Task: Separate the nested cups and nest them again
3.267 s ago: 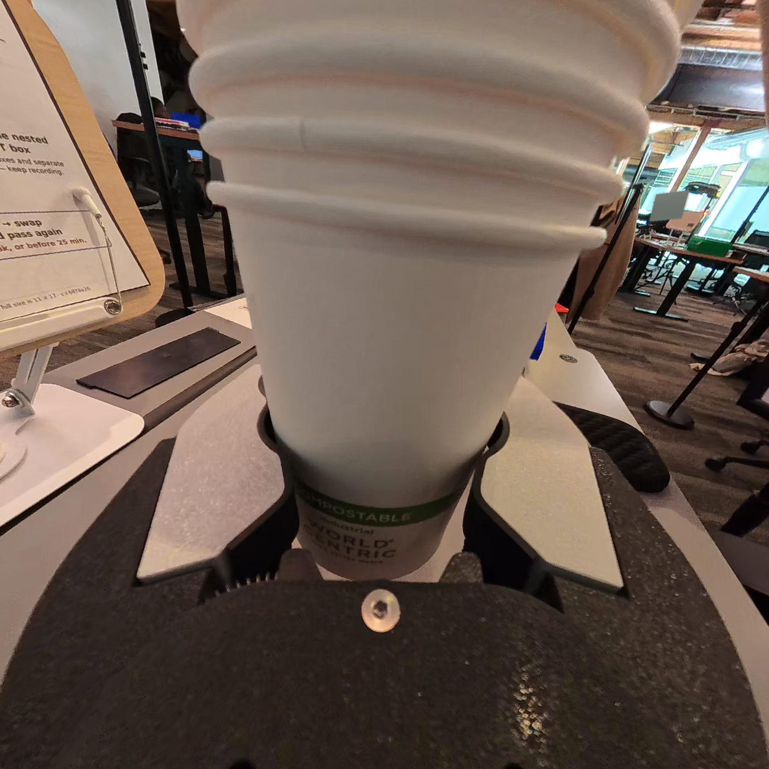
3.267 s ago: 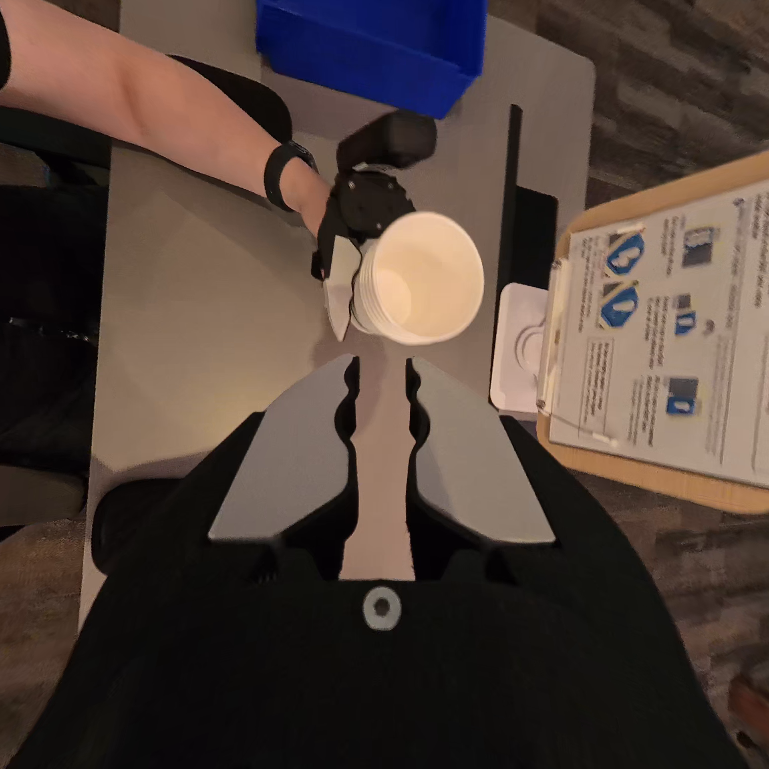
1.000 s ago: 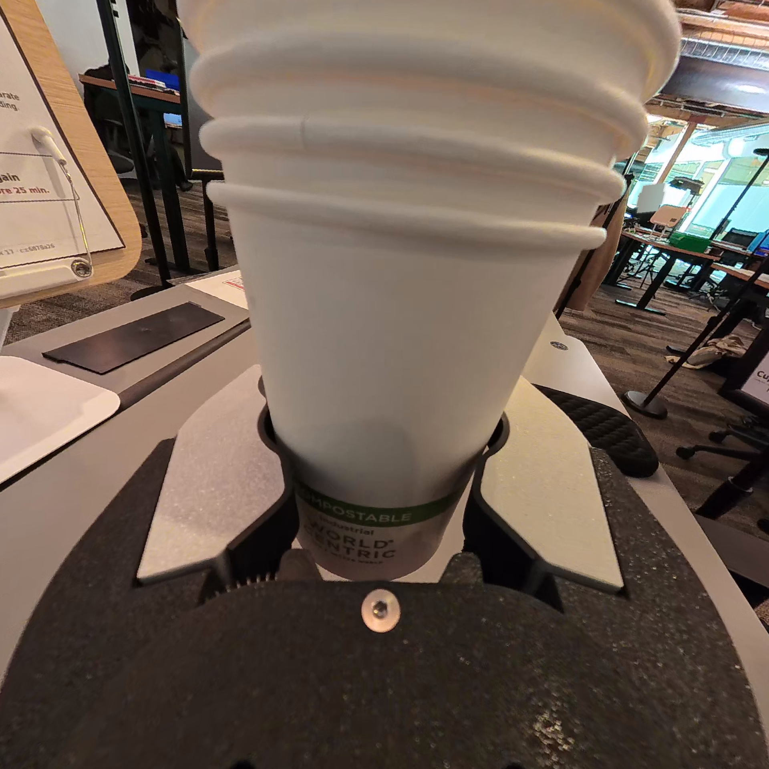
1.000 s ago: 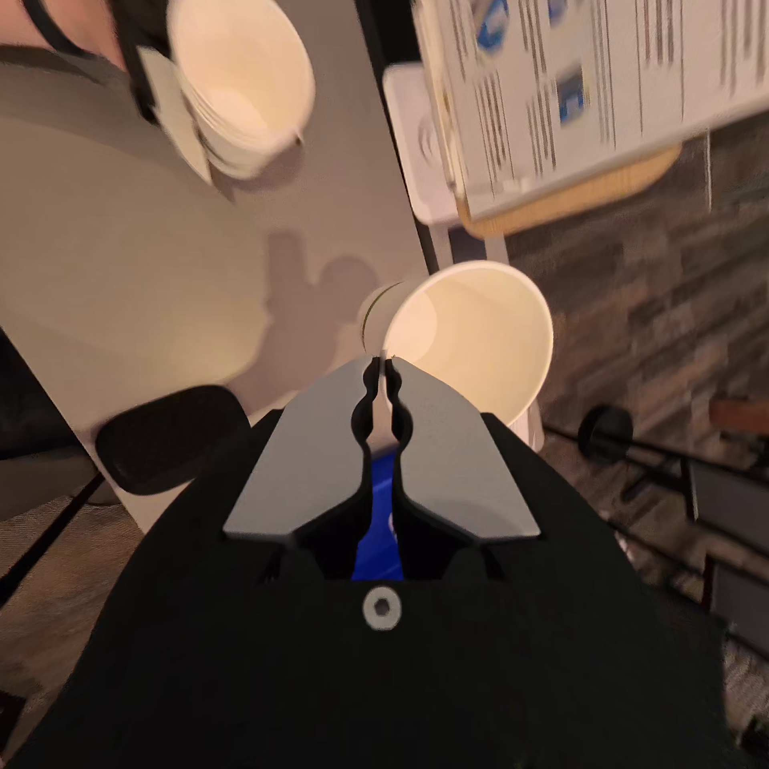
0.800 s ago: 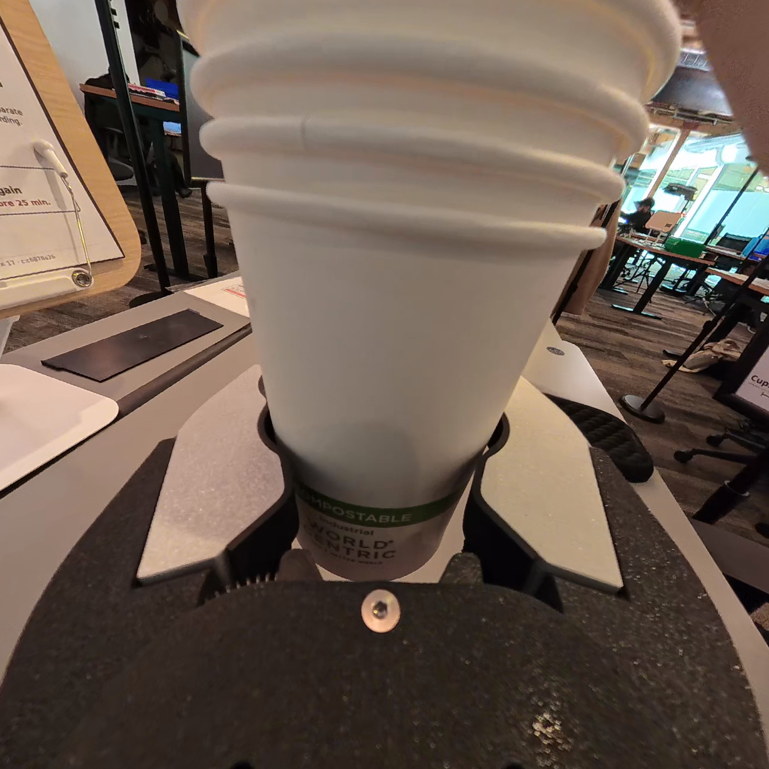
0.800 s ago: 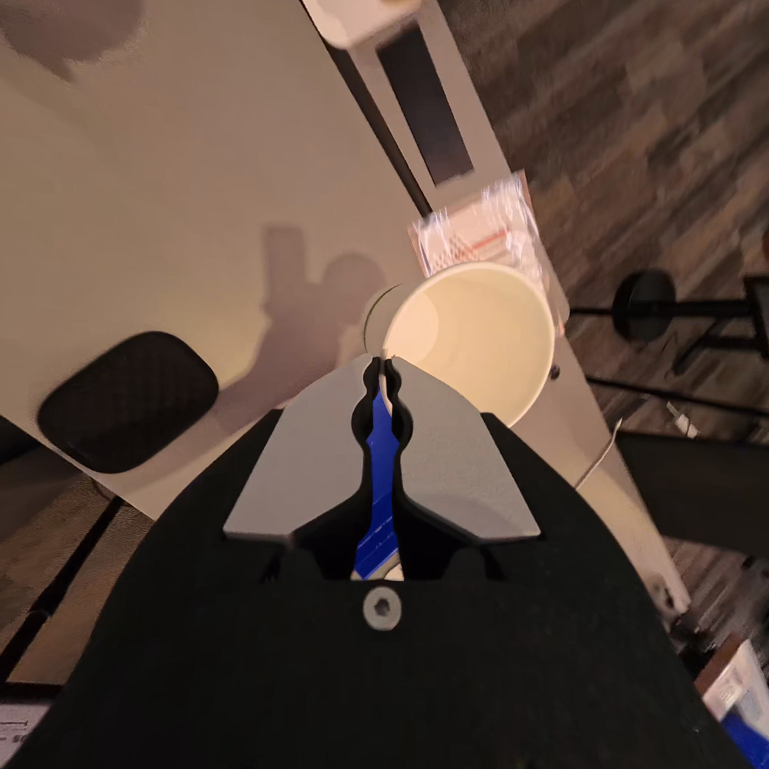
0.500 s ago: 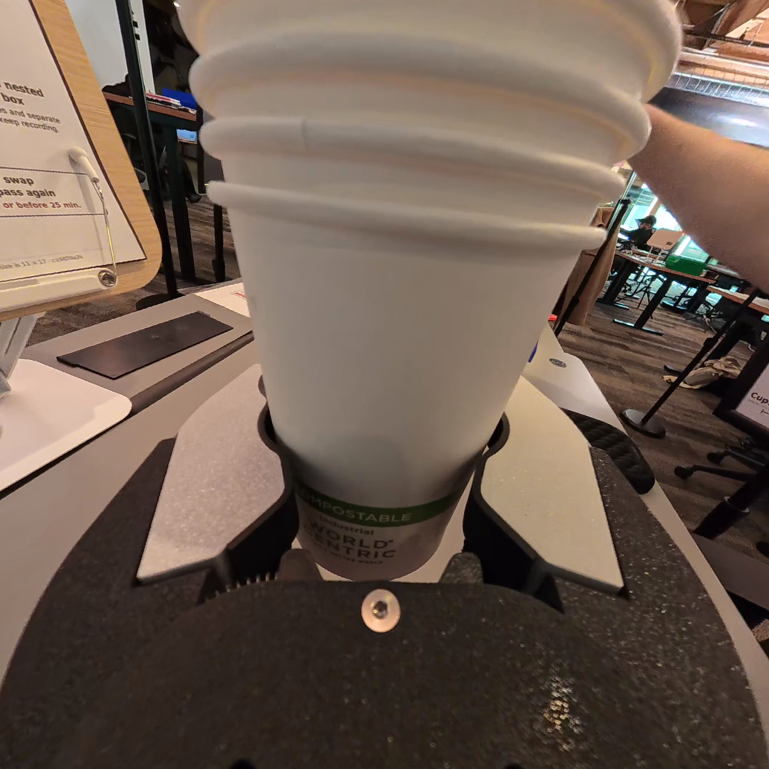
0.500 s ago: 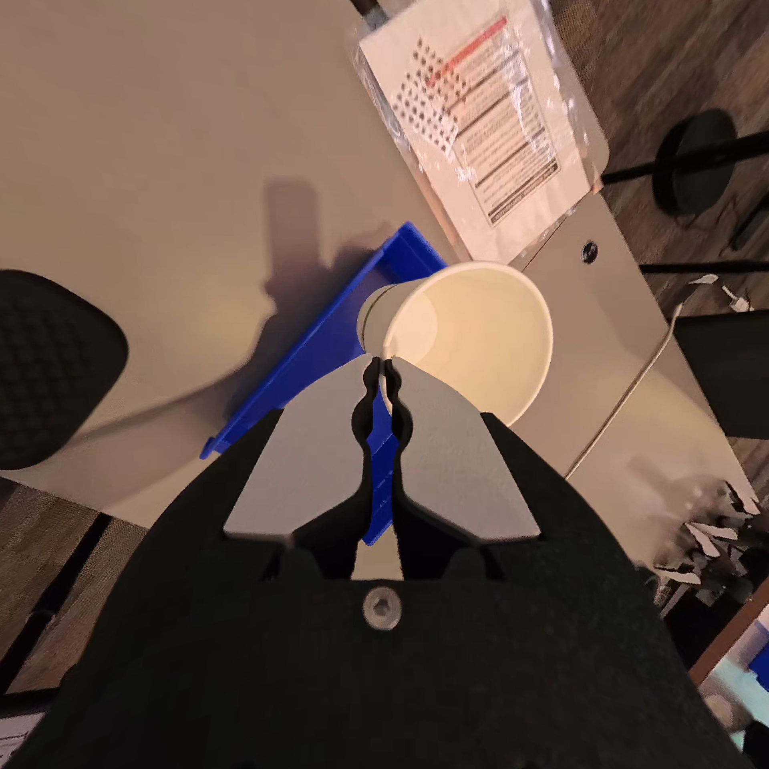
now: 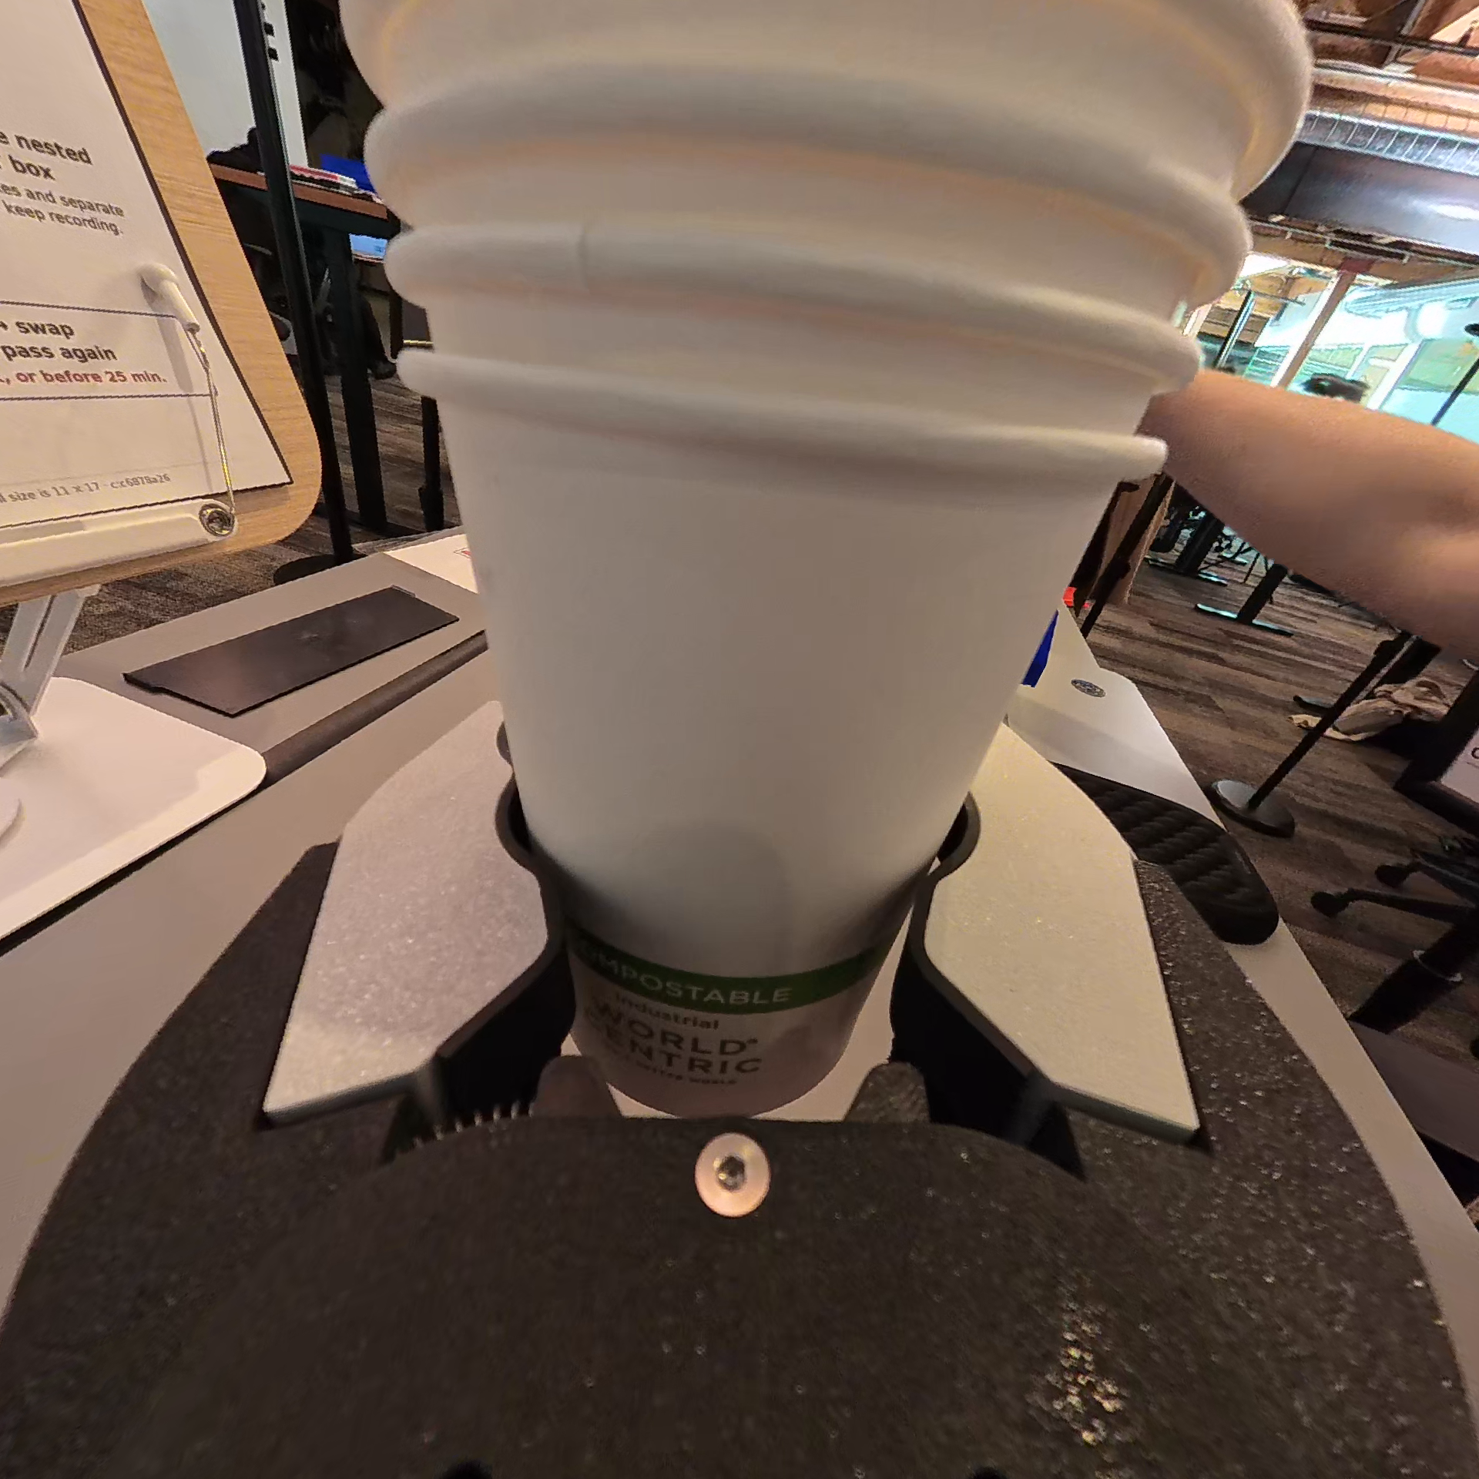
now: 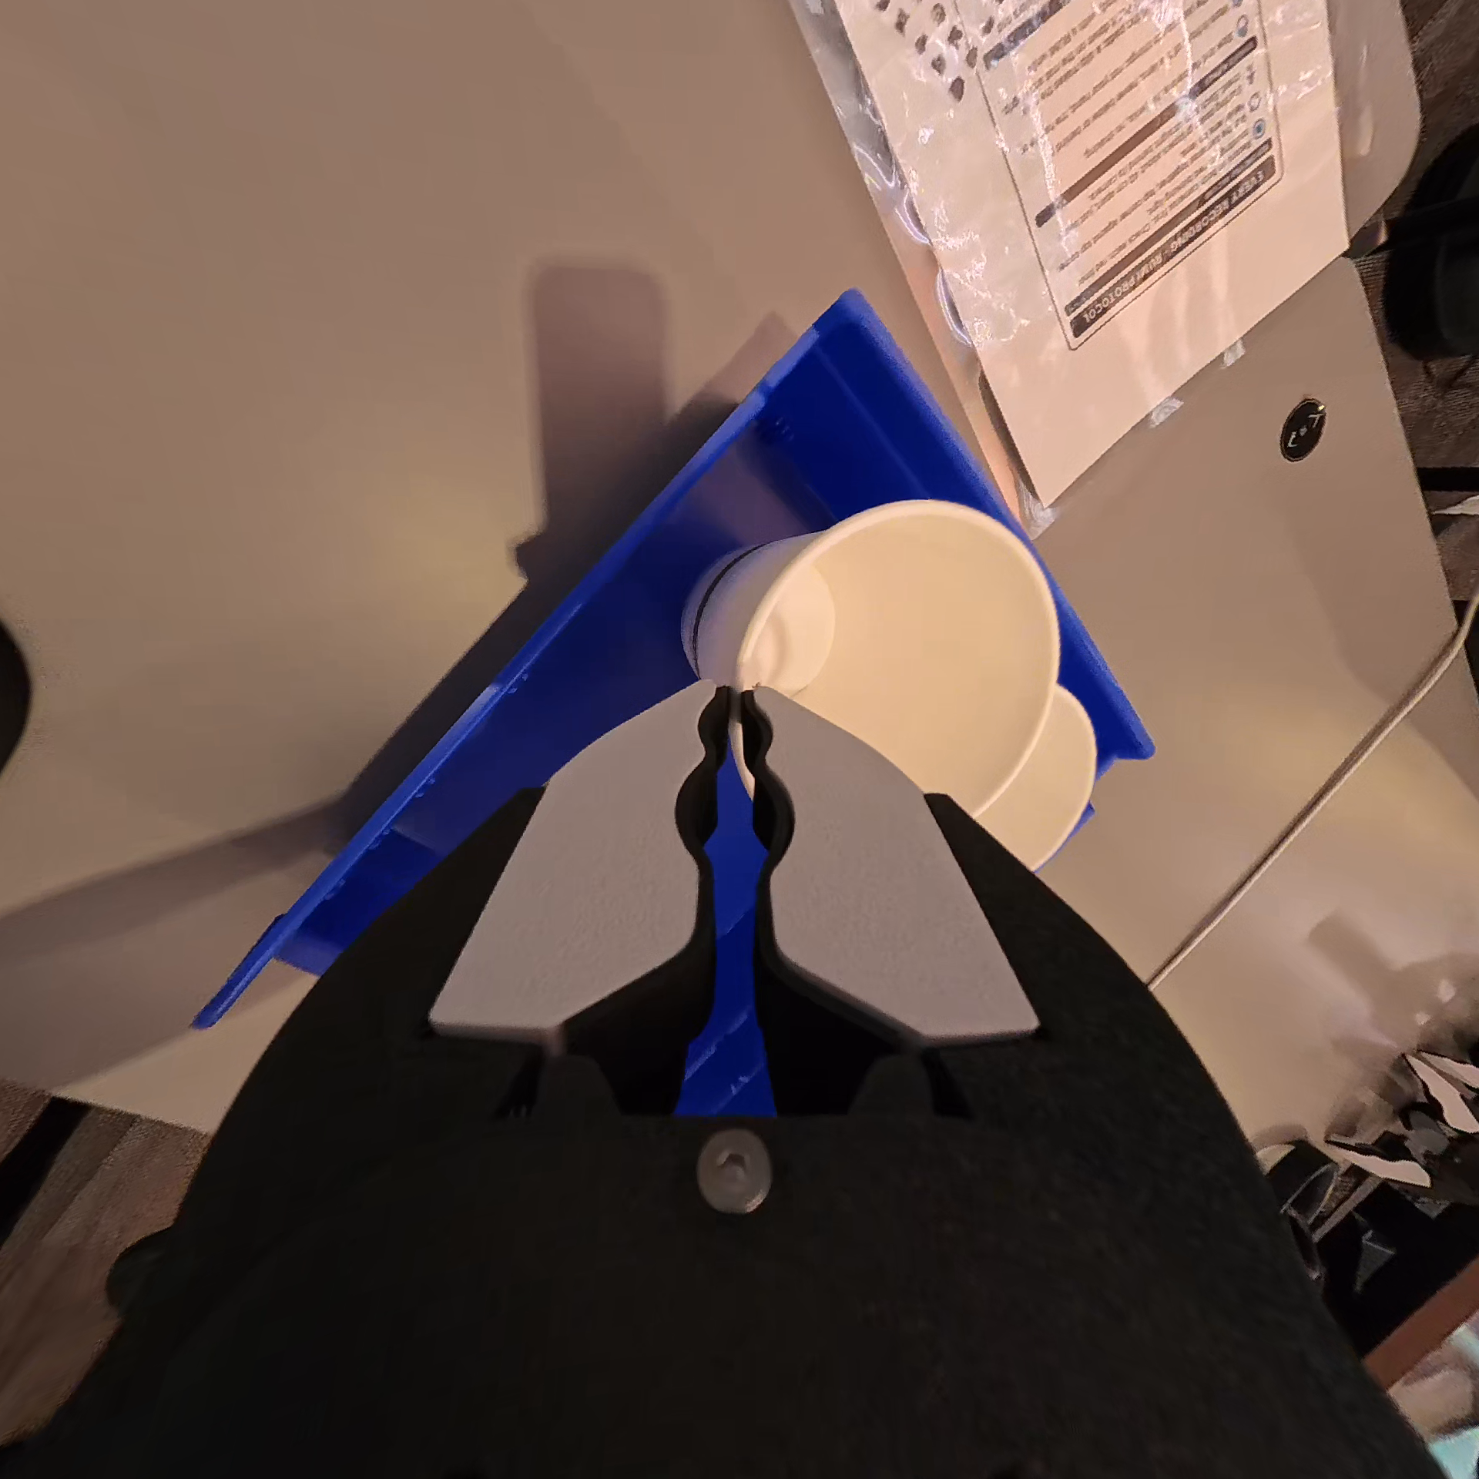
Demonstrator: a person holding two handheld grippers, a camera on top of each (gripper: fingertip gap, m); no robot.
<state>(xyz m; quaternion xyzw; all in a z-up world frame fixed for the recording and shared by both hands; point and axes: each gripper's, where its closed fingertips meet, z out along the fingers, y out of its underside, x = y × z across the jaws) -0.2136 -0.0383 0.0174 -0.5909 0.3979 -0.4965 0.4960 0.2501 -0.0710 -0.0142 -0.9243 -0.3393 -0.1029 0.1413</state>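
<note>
My left gripper [image 9: 732,808] is shut on the lower part of a stack of several nested white paper cups [image 9: 744,608] with a green band near the base, held upright above the grey table [image 9: 144,992]. My right gripper [image 10: 737,695] is shut on the rim of a single white paper cup [image 10: 920,640] and holds it over the blue bin [image 10: 632,688]. Another white cup [image 10: 1048,776] lies in the bin behind and below the held cup.
A clipboard sign on a white stand [image 9: 120,320] is at the left. A black flat plate [image 9: 296,648] lies on the table. A person's bare forearm [image 9: 1320,504] reaches across at the right. A plastic-sleeved sheet [image 10: 1104,184] lies beside the bin. A black pad [image 9: 1176,856] sits near the table's right edge.
My right gripper has pulled a single cup off the stack and carried it across the table to above the blue bin. My left gripper still holds the stack.
</note>
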